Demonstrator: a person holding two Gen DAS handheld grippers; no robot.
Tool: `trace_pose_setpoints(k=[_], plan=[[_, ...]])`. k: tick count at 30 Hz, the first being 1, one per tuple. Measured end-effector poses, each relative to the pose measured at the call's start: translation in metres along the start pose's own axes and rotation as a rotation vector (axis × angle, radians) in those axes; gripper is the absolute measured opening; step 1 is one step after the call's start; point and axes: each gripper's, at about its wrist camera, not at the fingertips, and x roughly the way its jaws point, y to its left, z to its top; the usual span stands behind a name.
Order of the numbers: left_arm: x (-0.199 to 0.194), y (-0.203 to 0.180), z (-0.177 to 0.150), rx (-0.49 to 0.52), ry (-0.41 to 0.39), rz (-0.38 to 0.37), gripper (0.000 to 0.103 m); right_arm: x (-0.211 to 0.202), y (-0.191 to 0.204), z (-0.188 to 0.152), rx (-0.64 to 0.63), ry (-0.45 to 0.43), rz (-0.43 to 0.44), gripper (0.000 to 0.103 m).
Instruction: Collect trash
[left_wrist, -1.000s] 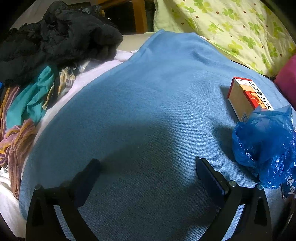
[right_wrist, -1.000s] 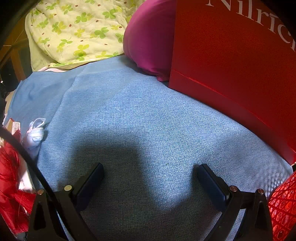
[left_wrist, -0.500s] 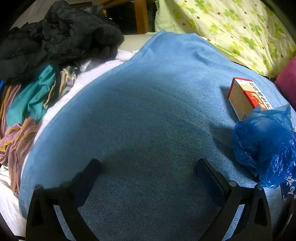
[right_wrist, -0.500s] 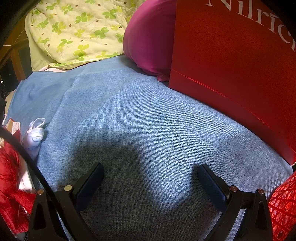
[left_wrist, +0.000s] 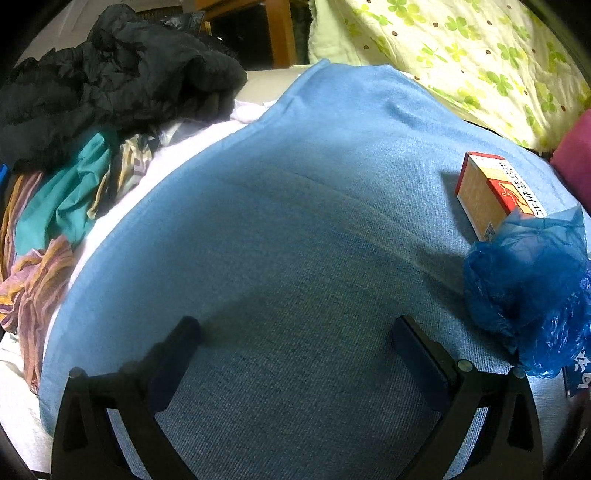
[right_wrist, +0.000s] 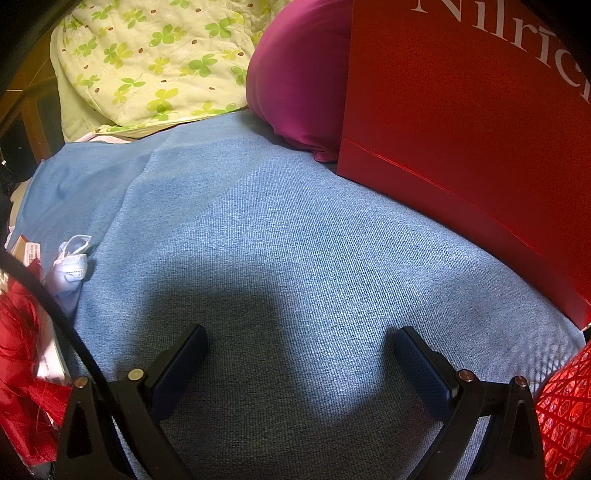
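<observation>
Nothing much has shifted over the last second: both grippers hang where they were above the blue blanket (left_wrist: 295, 206), the left view only a touch nearer. Left gripper (left_wrist: 295, 336) has its jaws wide apart, holding nothing. Off to its right lies a crumpled blue bag (left_wrist: 528, 291), touching the near end of a red and tan box (left_wrist: 487, 195). Clothes (left_wrist: 74, 155) are heaped past the blanket's left edge. Right gripper (right_wrist: 299, 343) is spread too, empty over bare blanket. A white mask (right_wrist: 70, 269) sits far left; a red bag (right_wrist: 480, 129) stands right, against a magenta cushion (right_wrist: 299, 74).
</observation>
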Motion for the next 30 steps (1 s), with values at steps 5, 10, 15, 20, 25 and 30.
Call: trace_pose_setpoints(k=[5, 10, 15, 20, 25, 30], plan=[[0.0015, 0.0029, 0.0008, -0.008, 0.003, -0.014, 0.103, 0.0, 0.0, -0.0001, 0.0, 0.0, 0.0, 0.103], [0.0021, 0.0036, 0.0008, -0.013, 0.005, -0.021, 0.103, -0.0001, 0.0002, 0.0, -0.001, 0.0, -0.001, 0.103], [0.002, 0.0031, 0.0008, -0.01, 0.005, -0.017, 0.103, -0.0001, -0.0002, -0.0002, -0.001, 0.0, 0.0, 0.103], [0.0017, 0.0034, 0.0003, -0.013, 0.005, -0.021, 0.103, -0.0001, -0.0001, -0.0001, -0.001, 0.0, -0.001, 0.103], [0.0007, 0.0038, -0.0007, -0.016, 0.004, -0.027, 0.103, -0.0002, 0.0001, 0.0001, -0.001, 0.0, 0.0, 0.103], [0.0005, 0.0039, -0.0011, -0.018, 0.004, -0.028, 0.103, -0.0003, 0.0, 0.0001, -0.001, 0.0, -0.001, 0.103]])
